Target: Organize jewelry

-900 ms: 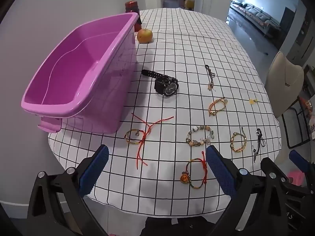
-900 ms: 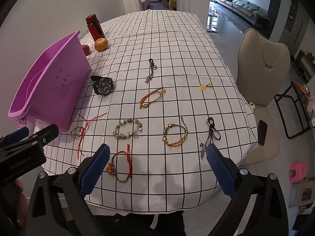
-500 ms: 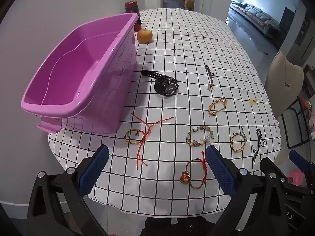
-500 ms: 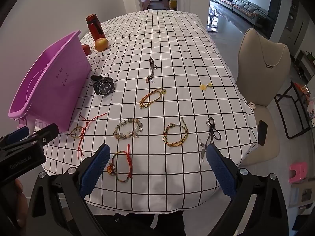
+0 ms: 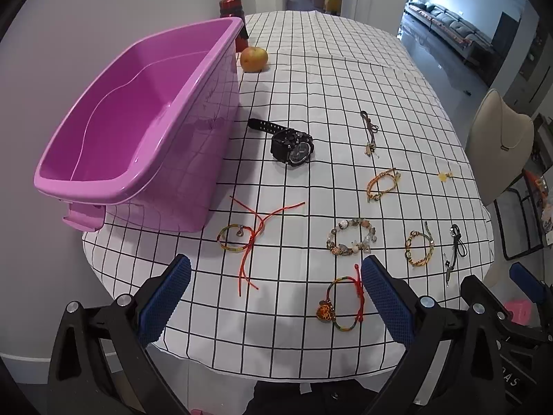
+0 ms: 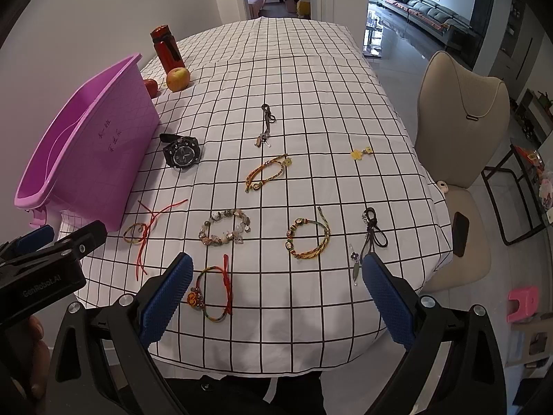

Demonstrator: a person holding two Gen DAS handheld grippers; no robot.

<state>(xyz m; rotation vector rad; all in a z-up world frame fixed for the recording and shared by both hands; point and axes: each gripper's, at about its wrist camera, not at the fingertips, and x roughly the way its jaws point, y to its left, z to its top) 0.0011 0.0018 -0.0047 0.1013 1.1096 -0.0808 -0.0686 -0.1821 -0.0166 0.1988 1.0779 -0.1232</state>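
Several pieces of jewelry lie spread on a white checked tablecloth [image 5: 311, 79]: a black watch [image 5: 292, 145], a red-string bracelet [image 5: 238, 238], a beaded bracelet [image 5: 350, 241], a red bracelet with a heart charm [image 5: 340, 302] and a braided bracelet [image 6: 307, 238]. An empty purple tub [image 5: 124, 131] stands at the left. My left gripper [image 5: 274, 288] hovers open over the near edge, nothing between its blue pads. My right gripper [image 6: 274, 288] is open too, above the heart-charm bracelet [image 6: 211, 294] and the braided one.
An apple [image 5: 254, 59] and a red bottle [image 6: 166, 50] stand behind the tub [image 6: 86, 159]. A dark cord charm [image 6: 266, 124], a yellow charm [image 6: 359, 154] and a black cord pendant [image 6: 369, 235] also lie on the cloth [image 6: 311, 79]. A beige chair [image 6: 459, 145] stands at the table's right.
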